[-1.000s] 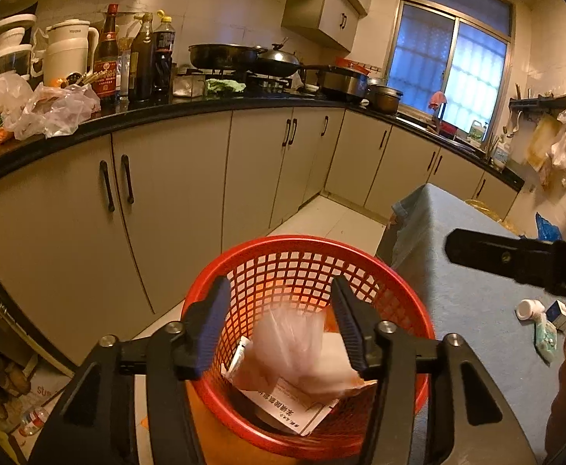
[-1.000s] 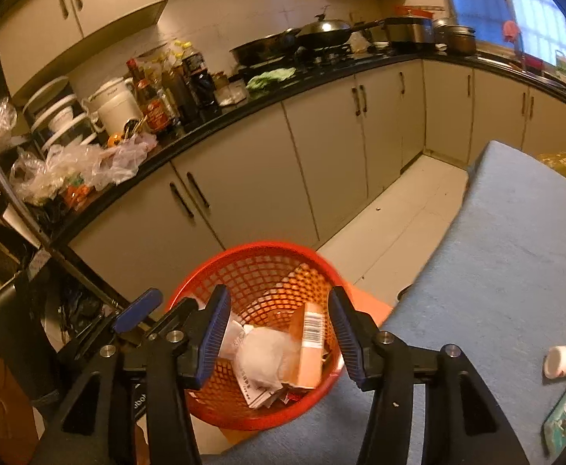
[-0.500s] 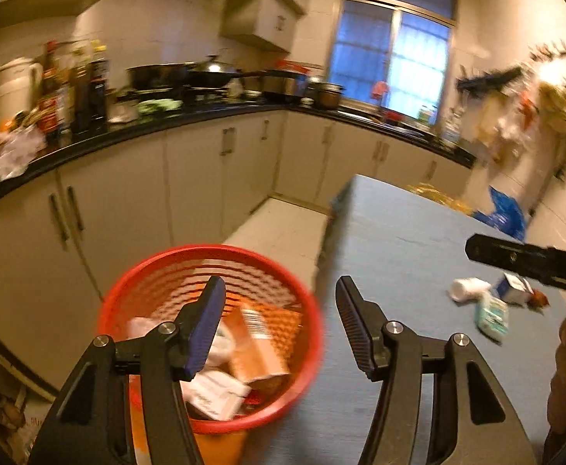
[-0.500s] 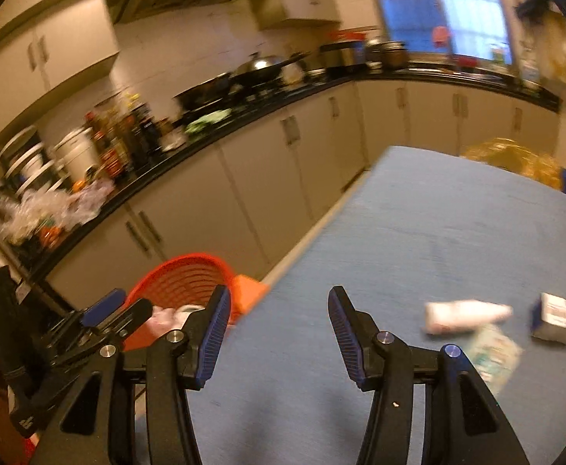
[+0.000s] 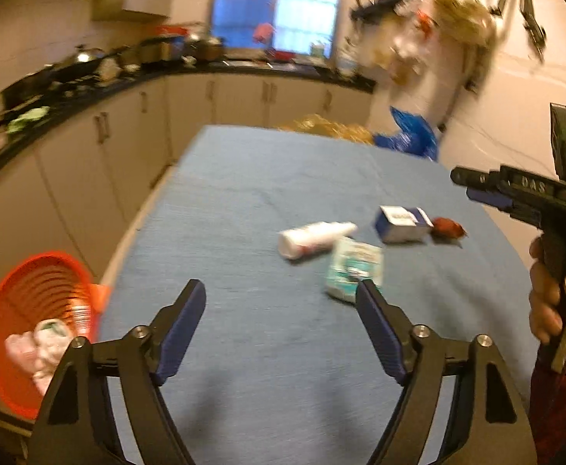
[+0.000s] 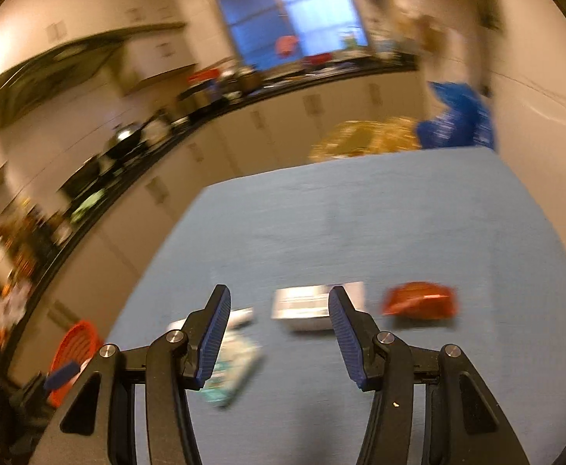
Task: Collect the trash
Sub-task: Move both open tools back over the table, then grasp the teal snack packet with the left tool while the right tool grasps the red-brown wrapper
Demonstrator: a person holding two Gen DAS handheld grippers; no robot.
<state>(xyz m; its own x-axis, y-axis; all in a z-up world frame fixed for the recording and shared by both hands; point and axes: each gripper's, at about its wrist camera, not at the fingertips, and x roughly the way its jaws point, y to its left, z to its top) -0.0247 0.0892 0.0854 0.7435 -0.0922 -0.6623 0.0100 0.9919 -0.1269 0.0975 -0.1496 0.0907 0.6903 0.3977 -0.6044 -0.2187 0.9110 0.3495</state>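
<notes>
The red mesh plastic basket (image 5: 31, 310) stands off the blue cloth-covered counter's (image 5: 267, 178) left edge, low beside the near corner, with crumpled white and pink wrappers (image 5: 35, 343) in its bottom. Between that edge and the cream cabinet fronts (image 5: 77, 178) runs a pale strip of floor. The near half of the counter is bare cloth, and so is the far half up to the back edge.

The left gripper (image 5: 281, 296) hangs over the near middle, its jaws just having spread wide with nothing between them. The remaining trash lies in a loose cluster toward the right edge, midway back: a white plastic bottle (image 5: 313, 237) on its side, just before it a teal-and-white flat packet (image 5: 354, 269), then a blue-and-white cardboard box (image 5: 401, 221), and a crumpled red wrapper (image 5: 447, 228) just beside the box.

The right gripper (image 6: 279, 308), held in a hand (image 5: 546, 302), hovers partly open and empty; the box shows between its tips.
</notes>
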